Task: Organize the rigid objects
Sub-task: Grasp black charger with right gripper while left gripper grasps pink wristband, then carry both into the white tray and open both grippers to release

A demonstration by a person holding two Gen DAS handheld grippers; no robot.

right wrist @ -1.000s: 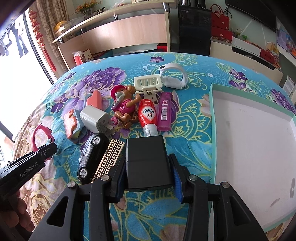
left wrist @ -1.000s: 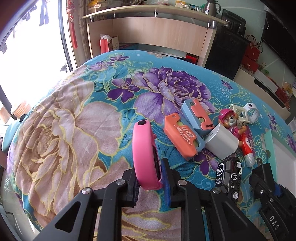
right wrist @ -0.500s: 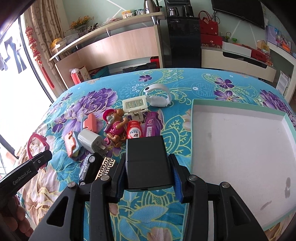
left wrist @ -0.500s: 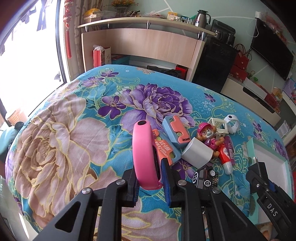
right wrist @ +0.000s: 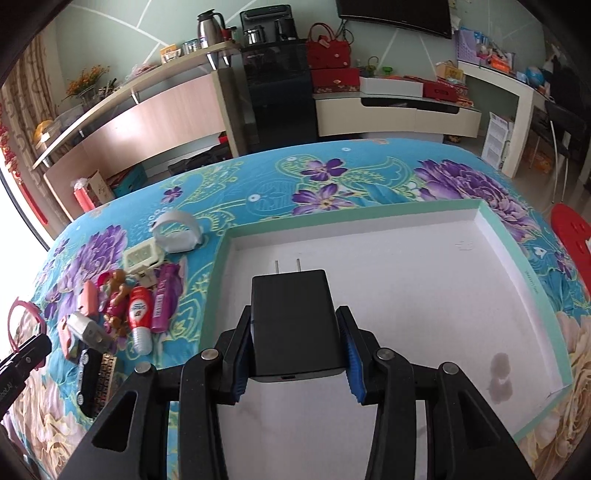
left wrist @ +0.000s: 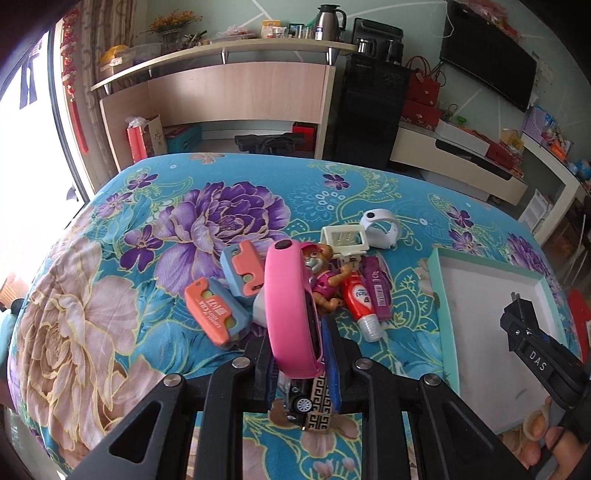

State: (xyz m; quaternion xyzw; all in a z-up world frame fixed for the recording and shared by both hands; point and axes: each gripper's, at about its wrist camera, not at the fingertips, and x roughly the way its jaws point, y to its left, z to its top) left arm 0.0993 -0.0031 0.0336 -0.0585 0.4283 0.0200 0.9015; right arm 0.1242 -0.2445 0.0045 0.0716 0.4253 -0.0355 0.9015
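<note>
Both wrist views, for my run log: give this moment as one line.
left gripper: shut on pink band, above toy pile | right gripper: shut on black charger, over tray | tray: nothing placed yet

A long wooden counter (left wrist: 236, 92) is seen beyond the far edge of the bed. A steel thermos (left wrist: 330, 16) and yellow flowers (left wrist: 170, 24) are set on its top shelf. A black cabinet (right wrist: 277, 92) stands beside it, red bags (right wrist: 328, 51) next, and a television (left wrist: 487, 51) is mounted on the wall.
</note>
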